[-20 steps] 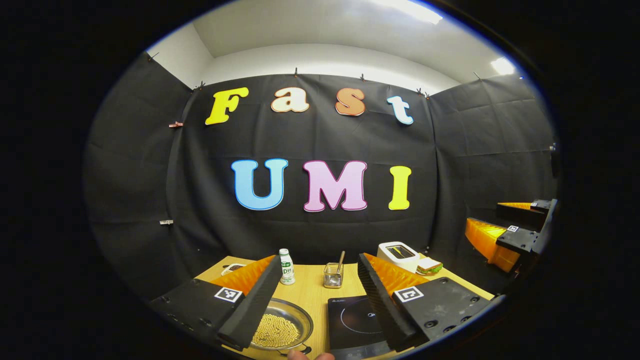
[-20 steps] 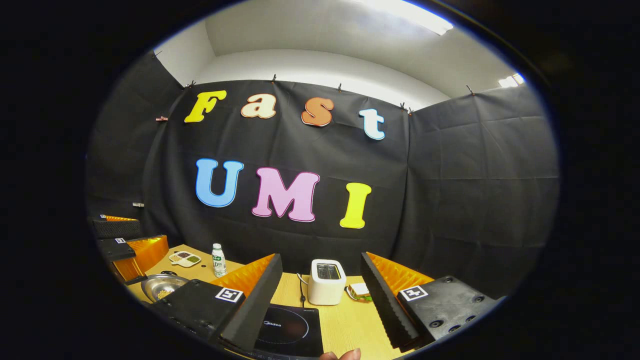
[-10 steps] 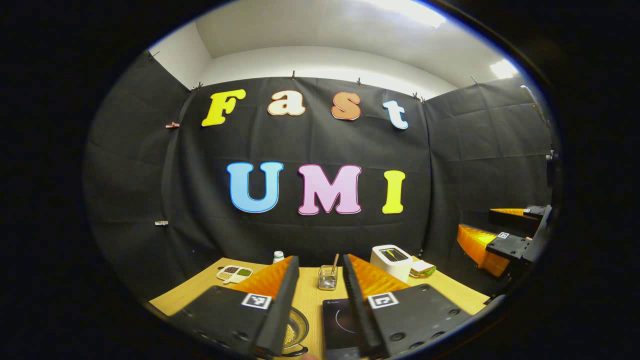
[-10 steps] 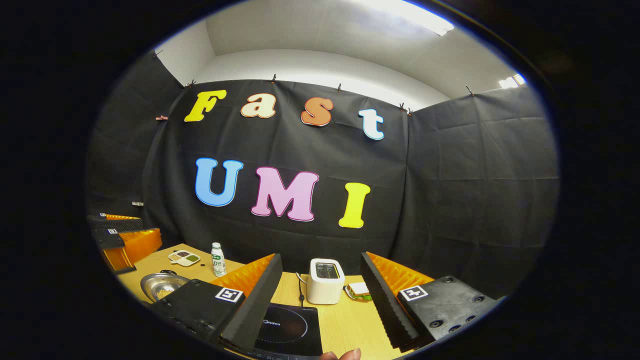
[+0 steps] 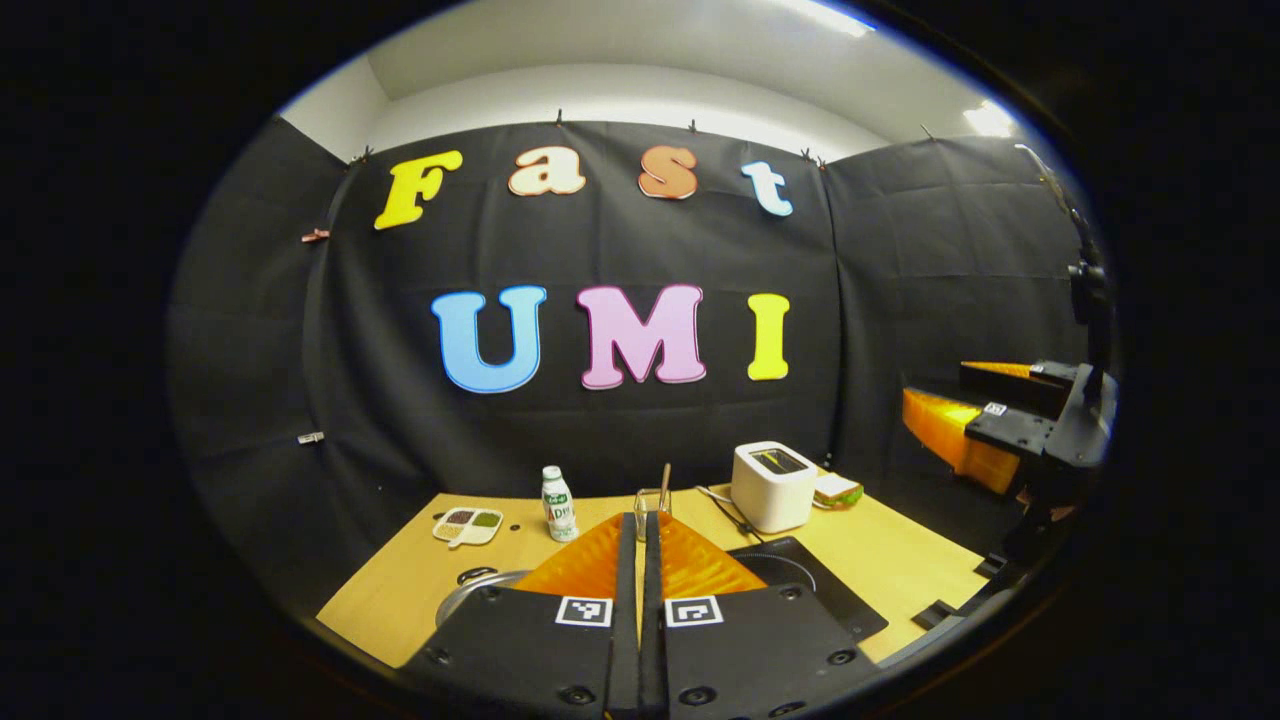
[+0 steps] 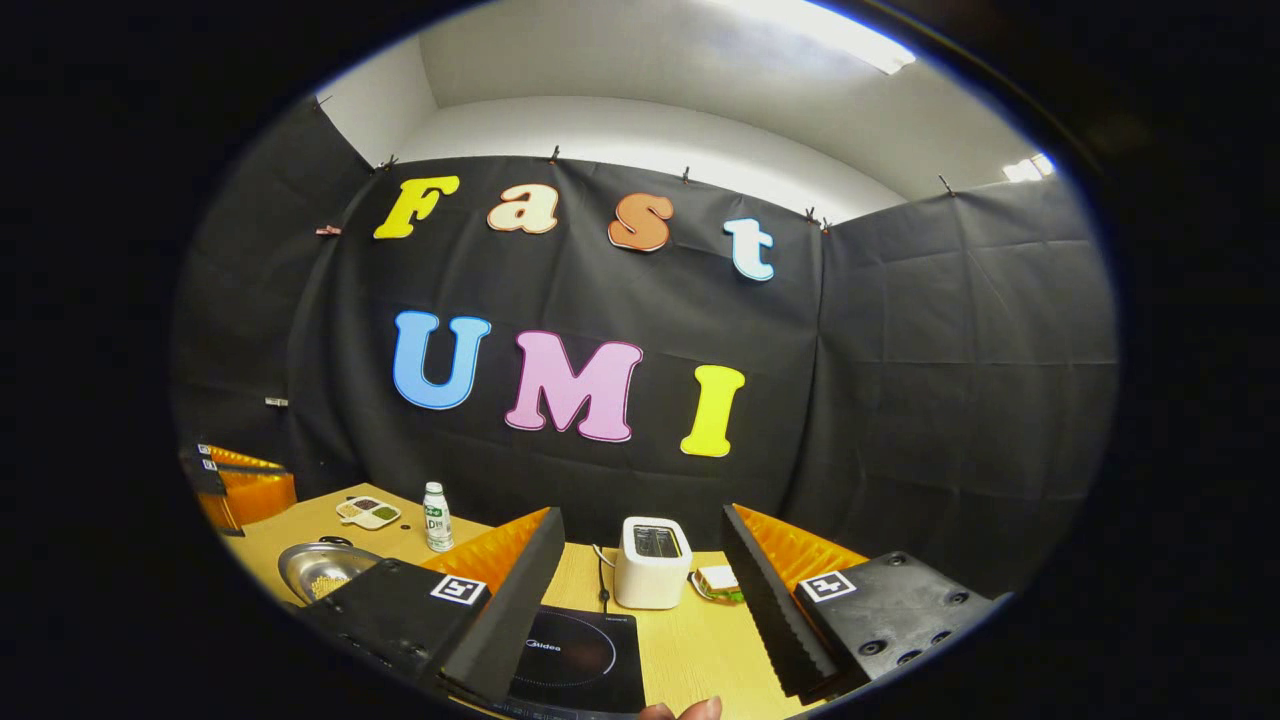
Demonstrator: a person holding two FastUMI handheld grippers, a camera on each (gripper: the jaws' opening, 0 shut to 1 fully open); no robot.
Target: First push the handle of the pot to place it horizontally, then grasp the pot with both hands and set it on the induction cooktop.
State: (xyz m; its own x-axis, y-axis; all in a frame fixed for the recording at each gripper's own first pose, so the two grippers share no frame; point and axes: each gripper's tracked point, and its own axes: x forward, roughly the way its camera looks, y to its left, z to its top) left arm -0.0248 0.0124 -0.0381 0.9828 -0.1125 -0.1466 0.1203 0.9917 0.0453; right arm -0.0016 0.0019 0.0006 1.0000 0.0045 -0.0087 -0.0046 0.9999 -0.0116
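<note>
Since a second ago the left gripper (image 5: 640,560) has pressed its fingers together above the pot (image 6: 318,568); the right gripper (image 6: 640,590) stays spread. Grain-filled and metal, the pot sits left of the induction cooktop (image 6: 580,660) on the wooden desk (image 5: 900,560): likely heavy, slick-rimmed, best gripped at opposite rims.

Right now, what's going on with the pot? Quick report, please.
Left gripper shut, empty. Right gripper open, above cooktop. Pot on table, not on cooktop. Nothing between them.
</note>
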